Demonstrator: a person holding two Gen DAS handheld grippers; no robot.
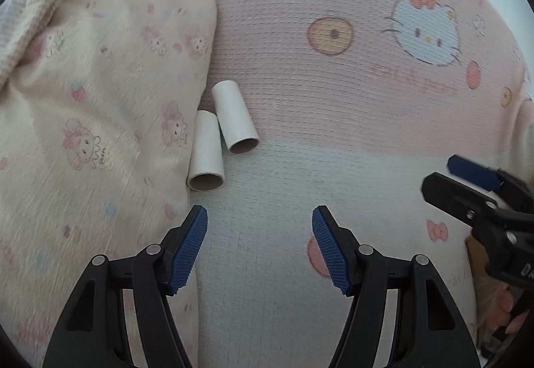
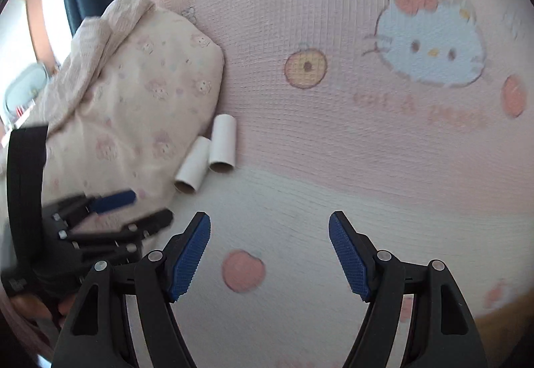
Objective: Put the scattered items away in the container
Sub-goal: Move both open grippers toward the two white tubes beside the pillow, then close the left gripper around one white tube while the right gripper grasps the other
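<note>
Your left gripper (image 1: 259, 216) has its blue pads wide apart and holds nothing. Two white cardboard tubes lie on the pink cartoon-cat bedsheet (image 1: 333, 107), ahead of this gripper and a little to its left. The nearer tube (image 1: 206, 151) lies against the edge of the cream patterned pillow (image 1: 100, 94). The farther tube (image 1: 235, 116) lies just beside it on the right, and the two seem to touch at the sides. Both open ends face toward you. Your right gripper (image 2: 269, 223) is also spread apart and empty, and the tubes are ahead of it to the left
</note>
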